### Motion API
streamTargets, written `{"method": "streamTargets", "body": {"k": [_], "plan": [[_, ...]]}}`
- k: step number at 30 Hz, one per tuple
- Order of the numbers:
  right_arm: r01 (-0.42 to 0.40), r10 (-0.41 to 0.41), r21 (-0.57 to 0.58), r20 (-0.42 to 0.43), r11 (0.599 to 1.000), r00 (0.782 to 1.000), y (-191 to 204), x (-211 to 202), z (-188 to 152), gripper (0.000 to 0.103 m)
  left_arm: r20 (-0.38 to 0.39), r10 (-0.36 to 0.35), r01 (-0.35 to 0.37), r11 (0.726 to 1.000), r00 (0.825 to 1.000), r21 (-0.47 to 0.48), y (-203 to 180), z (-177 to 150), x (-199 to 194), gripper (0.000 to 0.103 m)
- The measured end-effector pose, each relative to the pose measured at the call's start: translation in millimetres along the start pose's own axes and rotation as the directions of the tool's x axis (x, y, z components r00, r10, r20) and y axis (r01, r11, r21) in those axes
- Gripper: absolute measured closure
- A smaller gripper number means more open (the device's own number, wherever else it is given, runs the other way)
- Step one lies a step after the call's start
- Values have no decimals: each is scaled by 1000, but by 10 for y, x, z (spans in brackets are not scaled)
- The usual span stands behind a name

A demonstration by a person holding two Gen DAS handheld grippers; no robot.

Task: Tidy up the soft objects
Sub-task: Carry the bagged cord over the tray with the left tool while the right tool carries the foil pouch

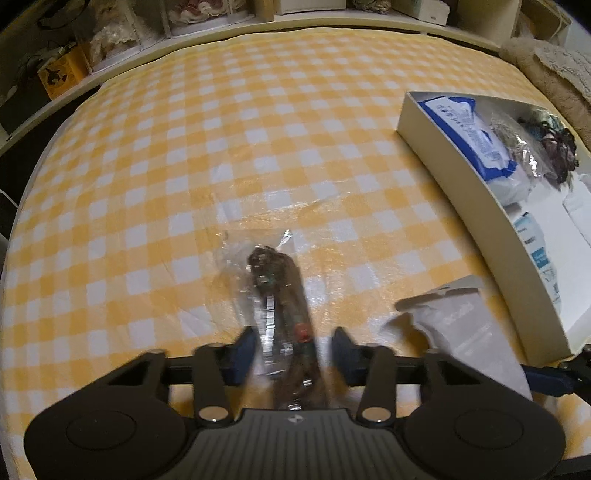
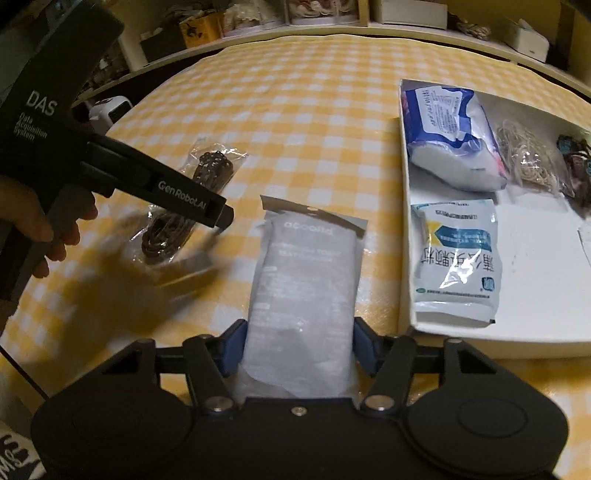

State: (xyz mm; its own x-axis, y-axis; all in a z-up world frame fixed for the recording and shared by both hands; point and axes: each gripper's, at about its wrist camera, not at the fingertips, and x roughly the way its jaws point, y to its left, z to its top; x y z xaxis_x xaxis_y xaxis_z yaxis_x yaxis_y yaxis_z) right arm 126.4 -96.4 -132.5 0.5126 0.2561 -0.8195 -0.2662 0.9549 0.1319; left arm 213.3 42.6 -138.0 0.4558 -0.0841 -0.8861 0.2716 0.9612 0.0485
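- Now the grey-white pouch (image 2: 306, 280) sits near the desk's front edge, its printed hang-tab end pointing away toward the middle of the desk.
- The right gripper (image 2: 299, 347) has its jaws closed on this pouch: the blue pads press against its two long sides at the near end.
- Just to the pouch's left lies a clear bag (image 1: 273, 280) holding a dark brown coiled item, flat on the yellow-and-white checked cloth (image 1: 184, 147) that covers the desk.
- The left gripper (image 1: 295, 350) points steeply down over this bag, with the bag running between its jaws; the view is blurred, so I cannot tell whether the pads press on it or stand just clear.
- A person's hand (image 2: 40, 229) wraps the black handle of the left gripper at the left side of the right wrist view.
- To the right of the pouch, toward the desk's right edge, stands a shallow white box (image 2: 498, 345), well apart from the clear bag.
- Inside the box, a blue-and-white tissue pack (image 2: 450, 136) lies in the far left corner.
- A clear bag of rubber bands (image 2: 524, 155) lies beside it to the right.
- A light-blue printed sachet (image 2: 458, 258) lies against the near left wall.
- Further dark items in wrap fill the far right corner, too small to make out.
- Beyond the desk's far edge, shelves (image 1: 147, 33) carry boxes and pale fabric things.
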Motion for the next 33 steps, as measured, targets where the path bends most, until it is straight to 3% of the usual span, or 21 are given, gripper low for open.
{"method": "streamTargets", "body": {"k": [4,11,21,26,28,29,33], "plan": [[-47,47,11,-6,999,999,-44,-13,36,49,12,-14,14,1000,1000,-14,-66,-31,-55,70],[-85,85,-5,28,996,996,-56,-182,101,50,58,-39,42,998,998,-47,-136,-74,-214,72],[-67,72,-34,190,997,979,-160,-595,310,50,198,-32,65,984,980,-164,15,-111,-648,73],[-50,54,-25,205,998,977,-229,-622,358,50,97,-19,32,990,995,-134,-36,-138,-433,69],[-48,52,-24,196,999,979,-238,-604,349,50,39,0,4,995,999,-99,-95,-159,-280,52],[-52,56,-25,192,998,980,-233,-601,344,50,10,17,-16,997,1000,-80,-126,-166,-208,49],[-58,63,-34,183,998,981,-212,-583,335,50,9,80,-80,996,997,-34,-202,-135,-119,48]]}}
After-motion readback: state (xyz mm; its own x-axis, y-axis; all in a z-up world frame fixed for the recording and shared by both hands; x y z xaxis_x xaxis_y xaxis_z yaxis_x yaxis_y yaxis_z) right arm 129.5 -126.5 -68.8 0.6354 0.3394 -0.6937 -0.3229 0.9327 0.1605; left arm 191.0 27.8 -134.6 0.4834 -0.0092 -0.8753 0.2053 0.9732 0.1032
